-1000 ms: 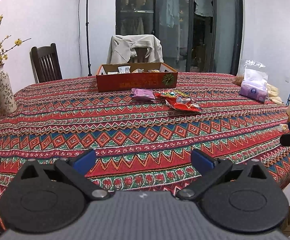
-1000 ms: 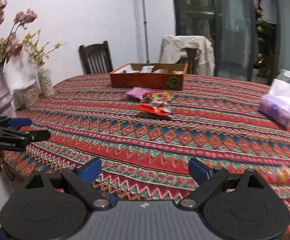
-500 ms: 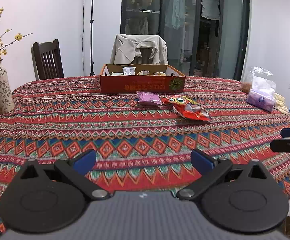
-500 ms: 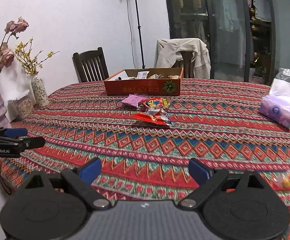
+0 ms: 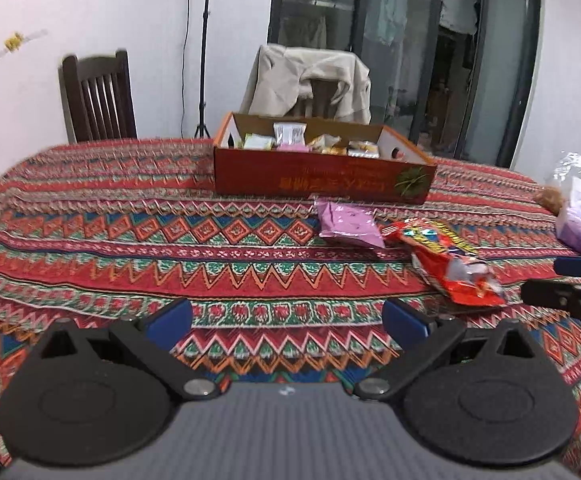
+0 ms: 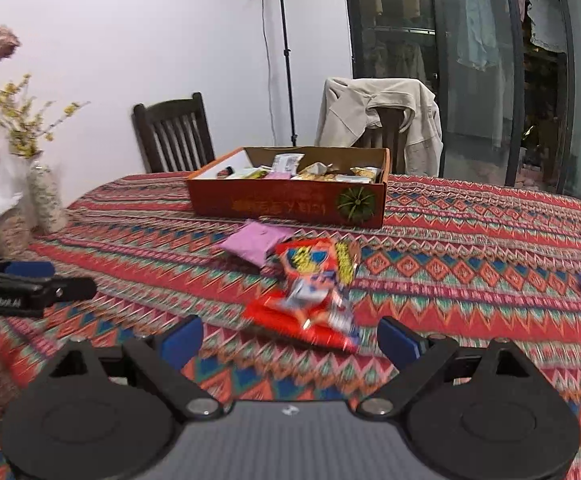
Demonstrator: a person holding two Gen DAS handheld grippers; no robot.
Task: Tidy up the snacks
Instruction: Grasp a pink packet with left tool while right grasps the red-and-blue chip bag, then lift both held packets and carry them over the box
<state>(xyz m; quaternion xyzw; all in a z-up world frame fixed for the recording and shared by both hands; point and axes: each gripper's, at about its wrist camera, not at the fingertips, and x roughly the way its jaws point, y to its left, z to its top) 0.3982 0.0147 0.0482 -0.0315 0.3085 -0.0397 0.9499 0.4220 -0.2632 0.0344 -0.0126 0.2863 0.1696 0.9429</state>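
Red snack packet point(image 6: 310, 300): light, crinkly, slippery film; pinch flat crimped end. Right gripper point(image 6: 290, 338) spread wide, empty; left gripper point(image 5: 286, 322) likewise.

**Count on and around the table**

One orange cardboard box point(image 6: 290, 204) holds several small packets, too crowded to number exactly. In front of it lie three loose snacks: one purple packet point(image 6: 255, 242) and two red packets point(image 6: 317, 264), point(image 6: 306, 320). Two chairs stand behind the table, one bare point(image 5: 98, 100), one draped with a jacket point(image 5: 310, 80). Two grippers show point(image 5: 286, 318), point(image 6: 290, 338)
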